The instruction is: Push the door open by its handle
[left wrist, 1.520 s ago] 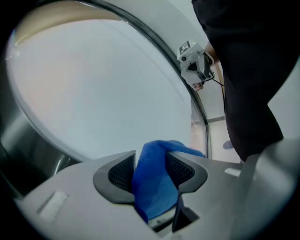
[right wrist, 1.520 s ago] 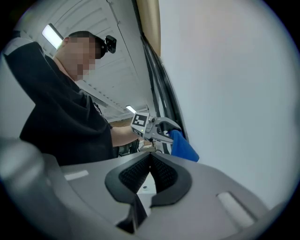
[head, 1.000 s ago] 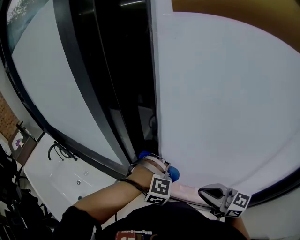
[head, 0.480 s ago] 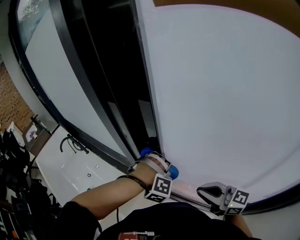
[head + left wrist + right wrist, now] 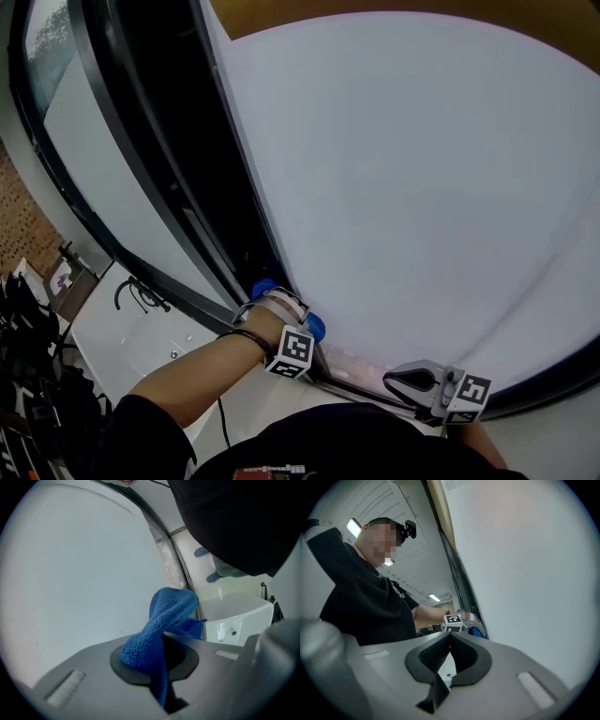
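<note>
we look down at a big white door [image 5: 422, 187]. it fills most of the head view. its left edge sits by a dark frame [image 5: 159, 159], with a dark gap between them. we cannot make out the handle.

our left gripper [image 5: 286, 307] is low down, right at the door's left edge. its jaws are squeezed tight on a blue cloth [image 5: 164, 616]. the cloth sticks up out of the jaws in a twist. it is just beside the white door, but we cannot tell if it touches. our bare arm [image 5: 187, 380] reaches up to the gripper.

our right gripper [image 5: 396, 380] is lower and more to the right, near the bottom of the door. its jaws are closed together, with nothing between them. it points toward the left gripper, and in its own view we see the left gripper beside the door.

down on the left there is a white sink [image 5: 131, 352] with a black tap [image 5: 136, 295].
</note>
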`<state>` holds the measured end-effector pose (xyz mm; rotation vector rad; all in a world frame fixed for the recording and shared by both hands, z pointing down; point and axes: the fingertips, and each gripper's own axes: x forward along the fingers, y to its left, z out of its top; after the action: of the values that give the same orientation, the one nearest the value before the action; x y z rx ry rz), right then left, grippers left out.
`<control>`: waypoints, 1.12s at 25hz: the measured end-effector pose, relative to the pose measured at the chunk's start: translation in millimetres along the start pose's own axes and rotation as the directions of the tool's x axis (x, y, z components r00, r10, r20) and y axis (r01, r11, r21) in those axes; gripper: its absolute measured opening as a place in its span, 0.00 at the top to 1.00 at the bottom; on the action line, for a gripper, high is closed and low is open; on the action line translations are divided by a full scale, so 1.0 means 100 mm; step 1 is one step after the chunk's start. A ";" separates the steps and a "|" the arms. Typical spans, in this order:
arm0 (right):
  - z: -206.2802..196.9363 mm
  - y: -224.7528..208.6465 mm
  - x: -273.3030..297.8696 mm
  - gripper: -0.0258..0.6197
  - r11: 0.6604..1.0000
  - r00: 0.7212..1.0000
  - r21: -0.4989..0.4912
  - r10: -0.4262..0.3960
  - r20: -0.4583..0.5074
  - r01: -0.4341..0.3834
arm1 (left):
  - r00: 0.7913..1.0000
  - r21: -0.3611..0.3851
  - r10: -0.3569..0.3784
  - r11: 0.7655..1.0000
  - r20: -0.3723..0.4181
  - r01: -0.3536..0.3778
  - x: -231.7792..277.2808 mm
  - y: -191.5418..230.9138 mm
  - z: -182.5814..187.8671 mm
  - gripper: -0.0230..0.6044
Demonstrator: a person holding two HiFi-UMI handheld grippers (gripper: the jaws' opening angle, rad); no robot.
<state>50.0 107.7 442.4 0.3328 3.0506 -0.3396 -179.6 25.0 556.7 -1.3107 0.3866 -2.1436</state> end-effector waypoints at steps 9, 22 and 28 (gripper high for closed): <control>0.09 -0.13 -0.59 0.96 1.000 1.000 -0.006 -0.018 -0.012 0.018 | 0.998 0.028 0.066 0.997 0.020 -0.067 0.58 0.76 -0.09 0.93; -0.07 -0.22 -0.73 0.96 0.980 0.981 0.016 -0.196 -0.002 0.196 | 0.982 0.092 0.174 0.979 0.079 -0.181 1.21 1.54 -0.18 0.93; 0.11 -0.66 -0.65 0.96 0.942 0.942 -0.006 -0.336 0.021 0.336 | 0.976 0.124 0.187 0.972 0.111 -0.200 1.67 2.25 -0.02 0.93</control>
<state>99.2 29.0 450.7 -0.1971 3.0805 -0.3394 -163.2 -255.0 556.1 -1.2436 0.3107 -1.9010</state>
